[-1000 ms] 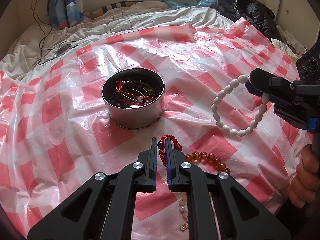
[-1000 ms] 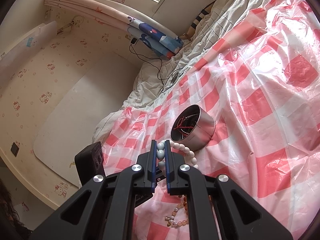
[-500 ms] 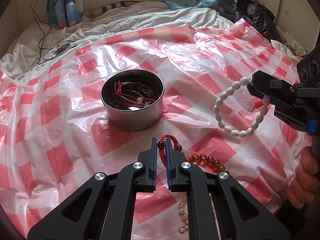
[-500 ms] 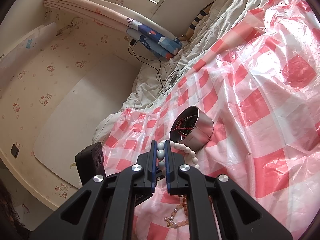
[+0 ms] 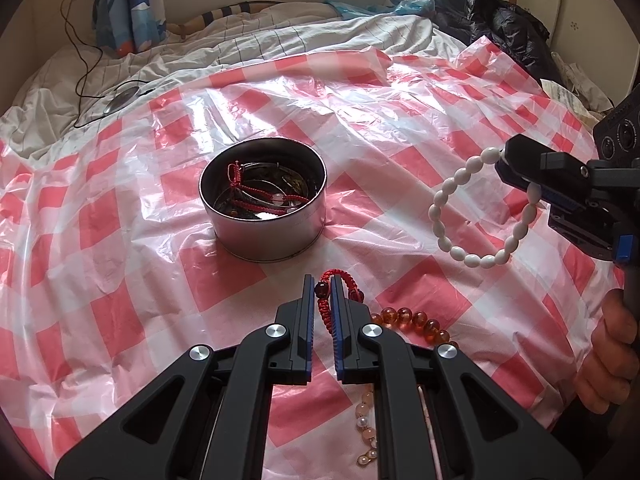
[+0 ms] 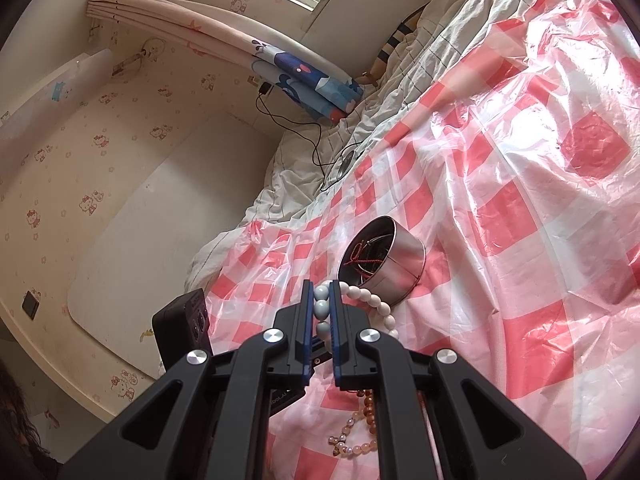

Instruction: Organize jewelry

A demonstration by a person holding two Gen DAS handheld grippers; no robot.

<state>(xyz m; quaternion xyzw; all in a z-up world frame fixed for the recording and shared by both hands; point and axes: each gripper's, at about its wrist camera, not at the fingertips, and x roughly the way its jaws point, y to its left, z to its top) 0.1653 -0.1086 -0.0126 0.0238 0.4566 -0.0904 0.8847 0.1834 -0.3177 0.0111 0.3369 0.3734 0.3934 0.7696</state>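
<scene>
Here the left gripper (image 5: 321,286) had its jaws pinched on a red cord bracelet (image 5: 326,308), a dark bead showing between the tips, held low over the checked sheet (image 5: 120,272) on the bed. The right gripper (image 6: 321,289) had its jaws pressed on a white bead bracelet (image 5: 476,216), whose loop hung free in the air, off to the right of the tin (image 5: 264,236) and well apart from it. The tin stood upright on the sheet ahead of the left gripper, with red cord and metal pieces lying inside. An amber bead string (image 5: 416,322) lay on the sheet just right of the left jaws, and a pale pink bead string (image 5: 366,432) lay nearer, partly hidden under the gripper. A hand (image 5: 612,352) gripped the right handle at the frame's edge
</scene>
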